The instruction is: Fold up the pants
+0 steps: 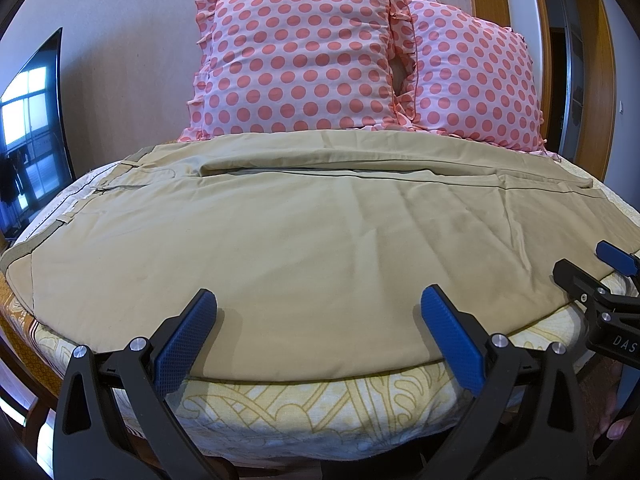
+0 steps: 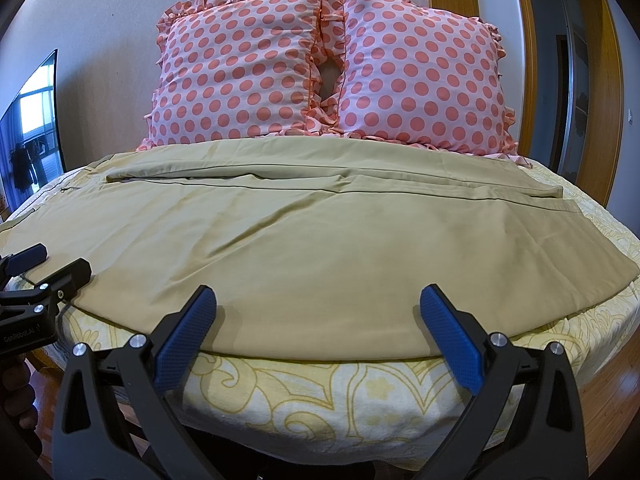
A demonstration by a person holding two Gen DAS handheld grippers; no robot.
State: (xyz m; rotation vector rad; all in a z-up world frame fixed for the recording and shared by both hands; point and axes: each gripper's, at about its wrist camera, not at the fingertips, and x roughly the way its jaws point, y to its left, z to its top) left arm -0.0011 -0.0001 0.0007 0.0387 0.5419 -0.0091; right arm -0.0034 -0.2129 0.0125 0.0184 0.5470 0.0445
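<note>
Khaki pants [image 1: 280,232] lie spread flat across the bed, waistband at the left, leg ends at the right; they also show in the right wrist view [image 2: 320,248]. One leg lies behind the other, with a seam gap between them. My left gripper [image 1: 318,304] is open and empty, its blue pads just above the near edge of the pants. My right gripper [image 2: 318,304] is open and empty over the near edge further right. The right gripper also shows at the right edge of the left wrist view [image 1: 592,268]. The left gripper shows at the left edge of the right wrist view [image 2: 48,268].
The bed [image 1: 304,404] has a cream sheet with a yellow pattern. Two pink polka-dot pillows [image 1: 304,64] [image 1: 476,80] lean on the wall behind the pants. A dark TV screen [image 1: 32,128] stands at the left. A wooden door frame [image 1: 600,80] is at the right.
</note>
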